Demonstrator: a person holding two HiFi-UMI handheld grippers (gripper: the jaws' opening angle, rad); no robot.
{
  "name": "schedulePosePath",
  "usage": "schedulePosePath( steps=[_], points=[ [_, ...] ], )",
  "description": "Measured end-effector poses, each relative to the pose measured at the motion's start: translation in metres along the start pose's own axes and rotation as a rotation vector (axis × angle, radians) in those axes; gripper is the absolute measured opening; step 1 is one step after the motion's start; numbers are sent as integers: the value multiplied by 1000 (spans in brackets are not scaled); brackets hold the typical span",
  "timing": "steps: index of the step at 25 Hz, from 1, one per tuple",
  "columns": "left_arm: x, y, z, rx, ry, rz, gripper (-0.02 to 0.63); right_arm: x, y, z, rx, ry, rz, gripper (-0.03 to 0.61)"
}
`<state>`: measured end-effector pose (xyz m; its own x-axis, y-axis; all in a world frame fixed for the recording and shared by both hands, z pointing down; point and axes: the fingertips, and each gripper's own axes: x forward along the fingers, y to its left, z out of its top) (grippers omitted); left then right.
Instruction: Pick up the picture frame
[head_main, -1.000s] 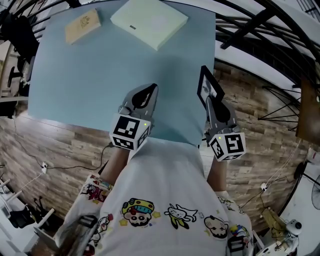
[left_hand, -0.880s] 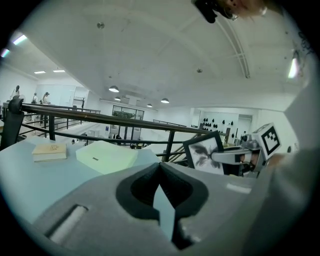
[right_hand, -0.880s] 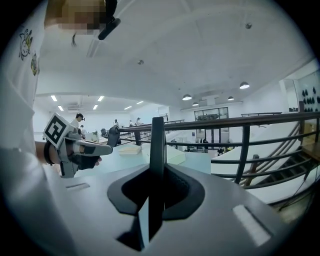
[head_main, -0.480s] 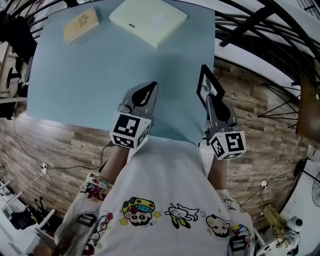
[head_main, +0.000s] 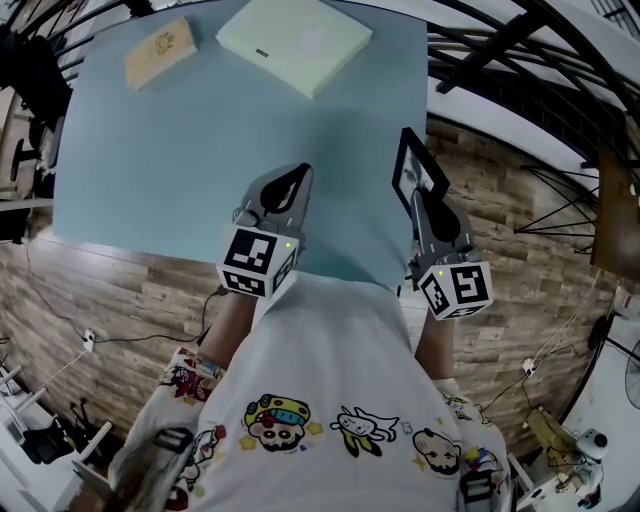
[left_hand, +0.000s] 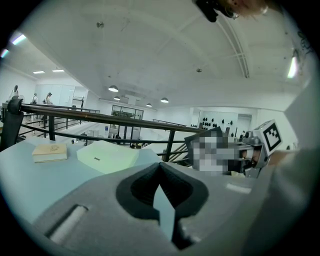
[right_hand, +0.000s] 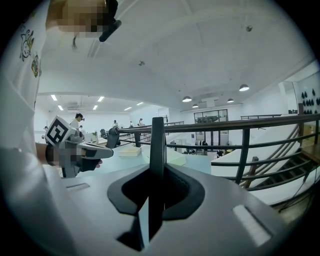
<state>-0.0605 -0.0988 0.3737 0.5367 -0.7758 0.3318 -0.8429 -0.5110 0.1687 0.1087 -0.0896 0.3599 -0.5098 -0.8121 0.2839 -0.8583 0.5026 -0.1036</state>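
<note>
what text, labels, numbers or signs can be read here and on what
Nothing reads clearly in any view.
On the tan box: a small printed mark, too small to read.
On the pale green box: a small dark label, too small to read.
Cubes on the left gripper and right gripper: black-and-white square markers, no words.
On the white shirt: cartoon figures, no legible lettering.
On the picture frame: no lettering visible.

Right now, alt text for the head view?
The right tool grips a black frame upright near the blue table's right edge. The left tool, shut and empty, hovers over the table beside it. A pale green box and a tan book lie at the far edge.
</note>
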Motion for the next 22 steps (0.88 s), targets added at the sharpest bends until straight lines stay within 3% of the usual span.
schedulePosePath(
  steps=[22],
  points=[
    [-1, 8, -1, -15, -4, 25, -2, 6, 1, -6, 31, 21, 4, 52]
  ],
)
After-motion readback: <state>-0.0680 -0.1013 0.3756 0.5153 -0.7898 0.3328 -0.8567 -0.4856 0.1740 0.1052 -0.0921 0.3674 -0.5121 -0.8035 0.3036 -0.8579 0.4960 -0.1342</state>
